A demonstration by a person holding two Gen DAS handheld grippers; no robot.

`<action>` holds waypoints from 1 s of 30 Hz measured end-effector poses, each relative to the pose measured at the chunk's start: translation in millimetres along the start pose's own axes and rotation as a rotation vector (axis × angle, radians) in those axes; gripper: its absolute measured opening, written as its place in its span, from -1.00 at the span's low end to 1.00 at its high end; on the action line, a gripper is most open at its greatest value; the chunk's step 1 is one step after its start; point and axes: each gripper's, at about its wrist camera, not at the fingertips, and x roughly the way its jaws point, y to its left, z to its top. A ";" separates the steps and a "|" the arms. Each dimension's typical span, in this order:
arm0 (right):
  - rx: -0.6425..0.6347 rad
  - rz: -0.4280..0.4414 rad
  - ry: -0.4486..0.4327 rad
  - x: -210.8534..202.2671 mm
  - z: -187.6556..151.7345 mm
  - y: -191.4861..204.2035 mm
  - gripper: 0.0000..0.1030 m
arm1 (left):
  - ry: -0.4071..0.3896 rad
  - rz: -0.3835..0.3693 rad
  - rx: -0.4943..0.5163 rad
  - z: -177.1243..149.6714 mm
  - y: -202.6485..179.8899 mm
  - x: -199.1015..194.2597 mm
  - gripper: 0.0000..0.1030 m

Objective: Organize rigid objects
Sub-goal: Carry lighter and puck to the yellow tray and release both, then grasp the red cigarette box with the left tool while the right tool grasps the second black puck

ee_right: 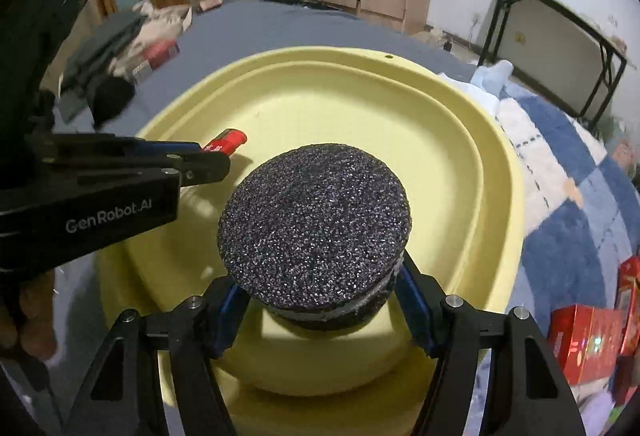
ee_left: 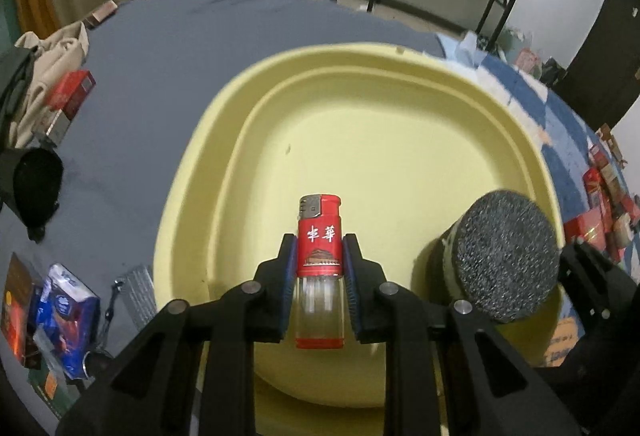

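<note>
Red plastic lighter with white Chinese characters and a clear lower tank [ee_left: 319,268] sits clamped upright between the blue-padded fingers of the left gripper [ee_left: 319,278], which reaches in level from the 6 o'clock edge of the left wrist view and holds it over the near part of a large pale-yellow plastic basin [ee_left: 400,140]. At 4 o'clock from the lighter, the right gripper [ee_right: 320,300] is closed on the sides of a squat dark cylinder with a speckled black-and-silver foam top [ee_right: 314,222], its black fingers pressing a pale band around the cylinder's wall; this too hangs over the basin's inside. In the right wrist view the left gripper comes in from 9 o'clock, the lighter's red end poking past its tips, close to the cylinder but apart from it. The basin rests on a grey-blue cloth-covered surface [ee_left: 160,48]. Red cigarette packs [ee_left: 72,94] and a beige cloth [ee_left: 52,56] lie at 10 o'clock, blue and orange packets [ee_left: 64,312] at 8 o'clock, more red boxes [ee_right: 588,340] at 4 o'clock on a blue-and-white checked cloth [ee_right: 560,172].
</note>
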 end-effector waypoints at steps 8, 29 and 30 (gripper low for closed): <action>-0.014 0.008 -0.007 5.8 10.2 11.0 0.56 | 0.018 -0.018 -0.101 -2.1 10.2 -7.3 0.15; 0.377 -0.307 -0.276 -295.8 -142.6 -156.9 0.99 | -0.208 -0.283 0.219 -19.2 -207.8 -193.6 1.00; 0.387 -0.320 -0.283 -303.9 -151.7 -160.3 0.99 | -0.164 -0.276 0.247 -19.9 -222.1 -192.2 1.00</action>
